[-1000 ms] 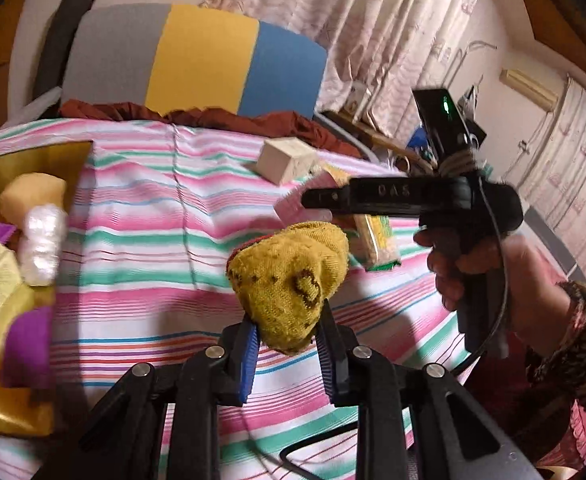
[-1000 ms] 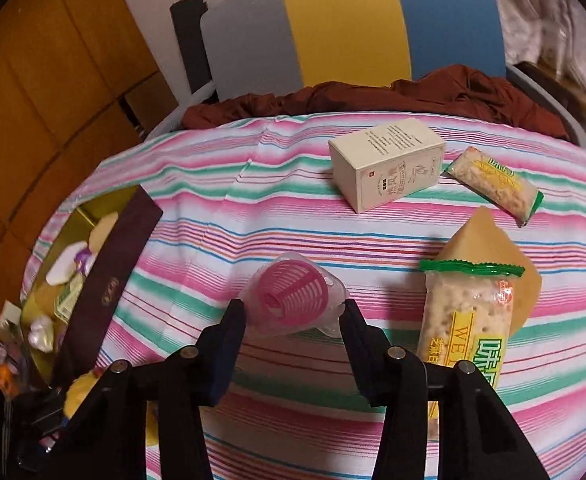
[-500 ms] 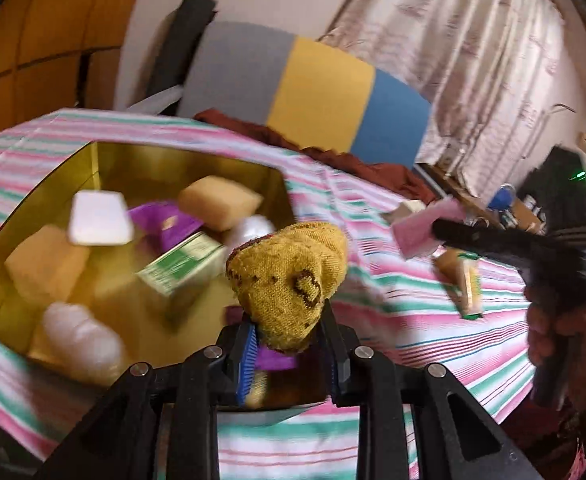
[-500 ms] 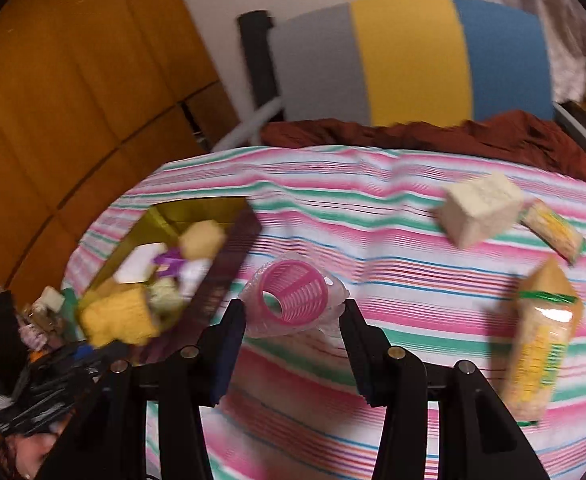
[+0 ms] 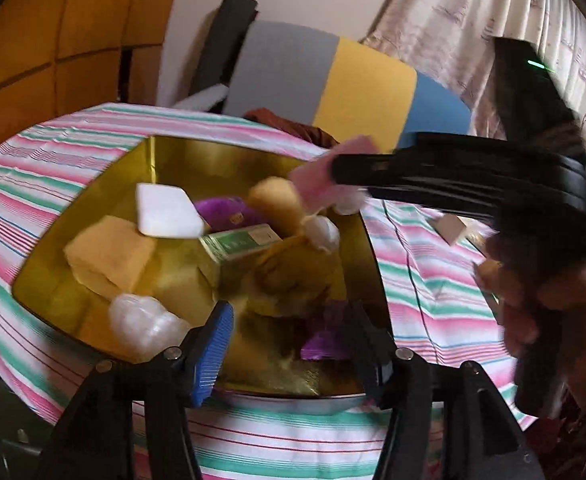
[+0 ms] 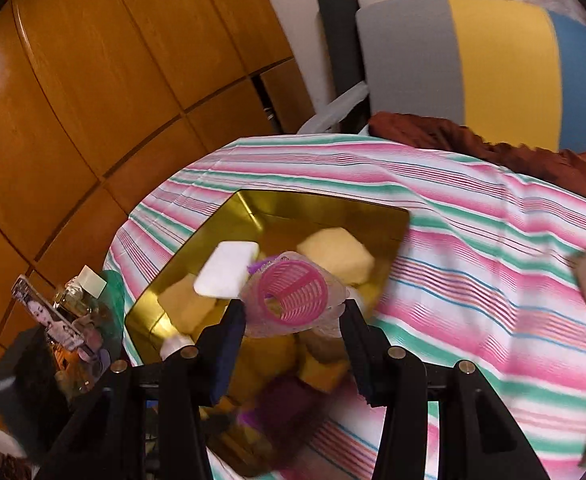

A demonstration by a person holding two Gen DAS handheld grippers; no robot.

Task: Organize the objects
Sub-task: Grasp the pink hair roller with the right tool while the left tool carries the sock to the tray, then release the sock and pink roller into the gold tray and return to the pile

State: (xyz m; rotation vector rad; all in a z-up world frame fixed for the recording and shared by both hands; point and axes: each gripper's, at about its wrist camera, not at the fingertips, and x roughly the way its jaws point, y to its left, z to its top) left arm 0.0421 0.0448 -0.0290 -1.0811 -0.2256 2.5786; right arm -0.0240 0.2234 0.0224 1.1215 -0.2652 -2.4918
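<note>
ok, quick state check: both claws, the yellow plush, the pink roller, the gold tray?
left claw: jaws opening, nothing between them
yellow plush: released, lying in the tray
right claw: shut on the pink roller, over the tray
gold tray: on the striped cloth, holding several items

My left wrist view looks forward and down along its fingers, close over the near edge of the gold tray [image 5: 93, 216], facing the striped chair [image 5: 333, 76]. My right wrist view looks down from the tray's [image 6: 313, 204] other side, equally close. Both share the tray, the striped tablecloth [image 5: 33, 184] and the chair [image 6: 493, 60].
</note>
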